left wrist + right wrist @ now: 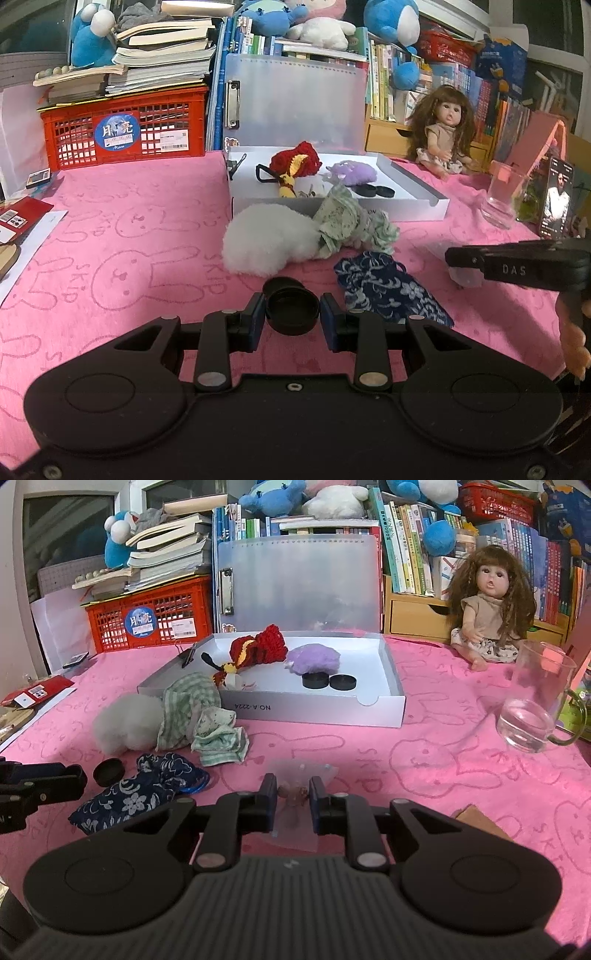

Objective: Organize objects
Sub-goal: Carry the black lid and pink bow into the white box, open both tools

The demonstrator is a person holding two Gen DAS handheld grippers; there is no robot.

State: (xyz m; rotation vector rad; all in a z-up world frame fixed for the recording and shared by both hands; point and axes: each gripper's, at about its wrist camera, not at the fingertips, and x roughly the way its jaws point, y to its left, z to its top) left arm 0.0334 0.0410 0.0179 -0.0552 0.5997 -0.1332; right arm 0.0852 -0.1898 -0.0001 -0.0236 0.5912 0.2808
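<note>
My left gripper [292, 314] brackets a black round lid [291, 310] on the pink cloth [129, 258], pads just beside it, not clearly pinching. My right gripper [293, 799] is narrow, holding a clear little bag [295, 794]. The white tray [384, 701] lies farther off, two black lids [328, 681] inside.

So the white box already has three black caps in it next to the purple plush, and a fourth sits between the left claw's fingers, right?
Not quite. The right wrist view shows two black caps in the white box beside the purple plush, not three. The cap between the left claw fingers is therefore the third.
</note>
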